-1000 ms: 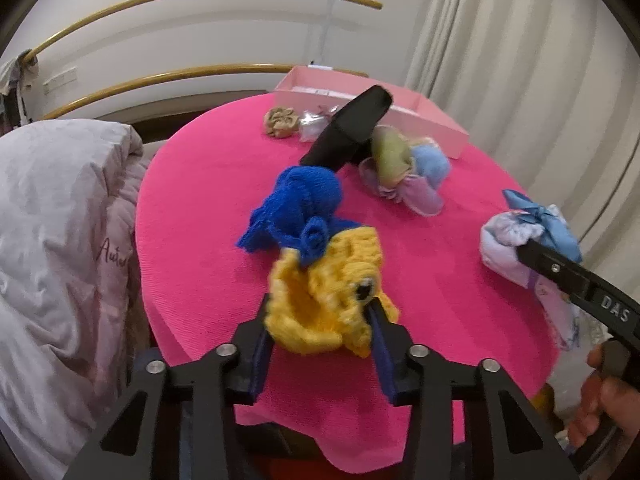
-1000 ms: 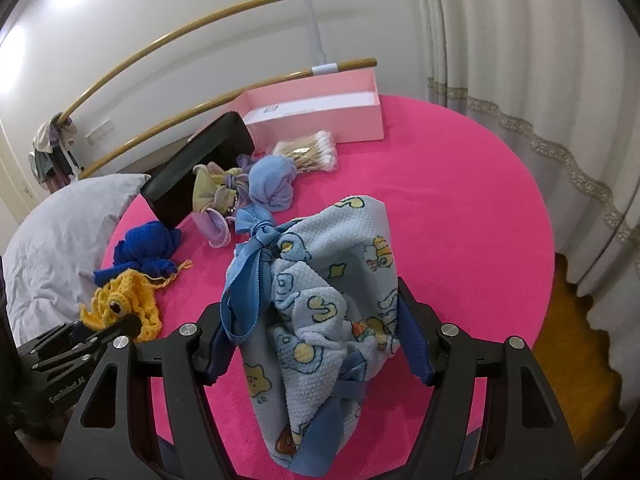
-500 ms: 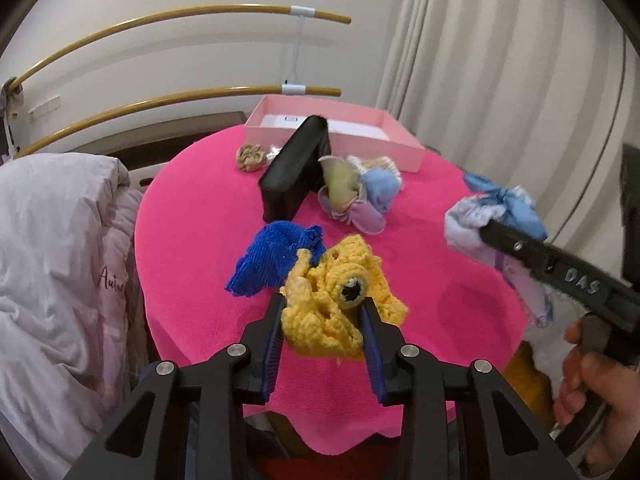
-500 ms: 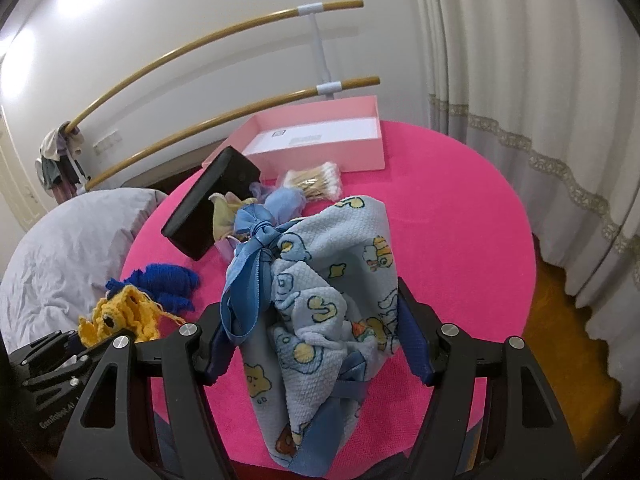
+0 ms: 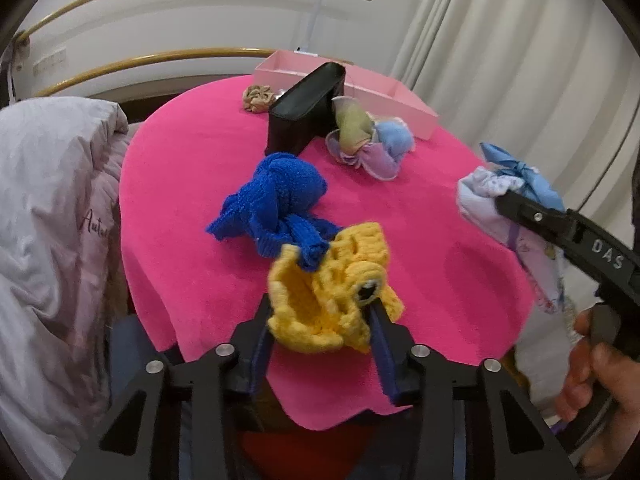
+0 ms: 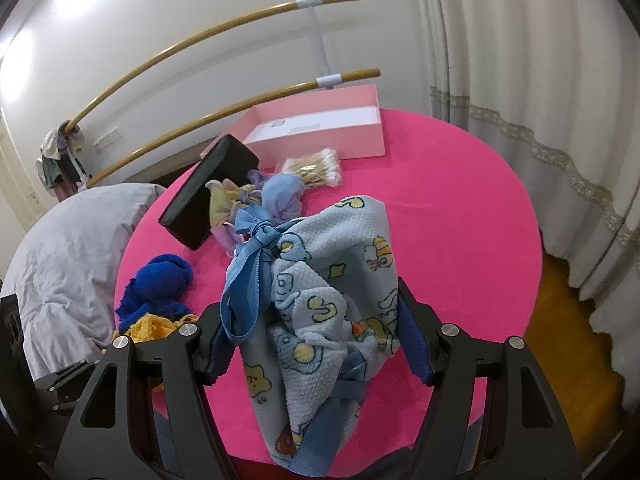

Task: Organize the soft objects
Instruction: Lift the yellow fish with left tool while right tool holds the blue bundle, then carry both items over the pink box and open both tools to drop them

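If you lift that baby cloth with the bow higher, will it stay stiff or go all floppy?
Probably floppy: the baby cloth already droops below the right claw. It looks light and thin. Its blue ribbon hangs loose and might snag.

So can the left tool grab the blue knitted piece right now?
Probably not. The left tool is shut on the yellow crochet piece, so its fingers are full. The blue knitted piece lies just ahead on the pink tablecloth, against the yellow one; nothing else blocks it.

My left gripper [image 5: 322, 320] and right gripper [image 6: 308, 332] are black frames with silver screws and blue finger pads [image 6: 412, 336], the right marked "DAS", held by my bare hand [image 5: 600, 384].
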`<state>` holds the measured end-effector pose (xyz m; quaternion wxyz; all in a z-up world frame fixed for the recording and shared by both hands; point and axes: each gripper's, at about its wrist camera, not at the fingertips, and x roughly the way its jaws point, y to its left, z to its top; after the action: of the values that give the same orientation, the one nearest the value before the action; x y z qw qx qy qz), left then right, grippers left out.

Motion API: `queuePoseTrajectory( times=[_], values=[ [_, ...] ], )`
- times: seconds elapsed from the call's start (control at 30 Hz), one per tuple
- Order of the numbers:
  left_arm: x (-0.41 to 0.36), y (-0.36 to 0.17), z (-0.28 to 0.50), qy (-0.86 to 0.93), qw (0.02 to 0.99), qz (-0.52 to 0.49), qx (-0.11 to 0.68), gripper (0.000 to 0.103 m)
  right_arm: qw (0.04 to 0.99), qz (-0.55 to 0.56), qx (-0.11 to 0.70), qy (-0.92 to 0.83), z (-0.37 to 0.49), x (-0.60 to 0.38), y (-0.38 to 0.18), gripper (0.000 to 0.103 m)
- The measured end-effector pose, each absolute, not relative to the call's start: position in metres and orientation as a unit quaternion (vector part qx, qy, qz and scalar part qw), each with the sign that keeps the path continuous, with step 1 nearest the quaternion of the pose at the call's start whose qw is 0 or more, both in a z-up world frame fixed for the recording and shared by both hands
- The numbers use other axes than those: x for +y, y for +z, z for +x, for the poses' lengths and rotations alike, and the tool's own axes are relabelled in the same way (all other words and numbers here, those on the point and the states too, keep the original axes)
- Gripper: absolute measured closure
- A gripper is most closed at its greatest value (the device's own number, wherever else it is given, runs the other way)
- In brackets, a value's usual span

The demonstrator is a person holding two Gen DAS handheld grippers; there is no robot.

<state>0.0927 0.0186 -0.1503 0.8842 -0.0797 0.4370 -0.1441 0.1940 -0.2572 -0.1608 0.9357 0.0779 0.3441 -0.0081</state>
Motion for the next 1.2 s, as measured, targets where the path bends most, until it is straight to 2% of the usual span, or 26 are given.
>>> queuePoseTrajectory(
  times=[0.17,0.23,0.3,0.33,0.5,0.6,0.9,1.2],
  values=[
    [0.019,-0.150,0.075,-0.155,0.884,-0.072,0.436,0.070,0.937,0.080,0.339,-0.005,0.189,-0.257,-0.158,0.037],
    [0.018,-0.151,0.071,-0.149,0.884,-0.063,0.440,0.063,0.937,0.082,0.339,-0.005,0.188,-0.259,-0.158,0.037],
    [0.017,-0.152,0.071,-0.146,0.881,-0.064,0.446,0.043,0.937,0.085,0.339,-0.005,0.187,-0.261,-0.159,0.037],
    [0.017,-0.151,0.070,-0.145,0.881,-0.066,0.445,0.042,0.937,0.086,0.339,-0.005,0.187,-0.262,-0.159,0.037],
    [0.007,-0.151,0.076,-0.146,0.884,-0.056,0.441,0.062,0.936,0.091,0.339,-0.006,0.187,-0.266,-0.160,0.037],
    [0.006,-0.148,0.077,-0.147,0.886,-0.053,0.436,0.071,0.936,0.092,0.340,-0.007,0.186,-0.267,-0.161,0.037],
    [-0.016,-0.114,0.078,-0.131,0.910,0.009,0.393,0.074,0.940,0.088,0.329,-0.006,0.187,-0.264,-0.143,0.037],
    [-0.018,-0.062,0.105,-0.109,0.930,0.027,0.350,0.074,0.948,0.073,0.311,-0.006,0.205,-0.262,-0.104,0.037]
  ],
)
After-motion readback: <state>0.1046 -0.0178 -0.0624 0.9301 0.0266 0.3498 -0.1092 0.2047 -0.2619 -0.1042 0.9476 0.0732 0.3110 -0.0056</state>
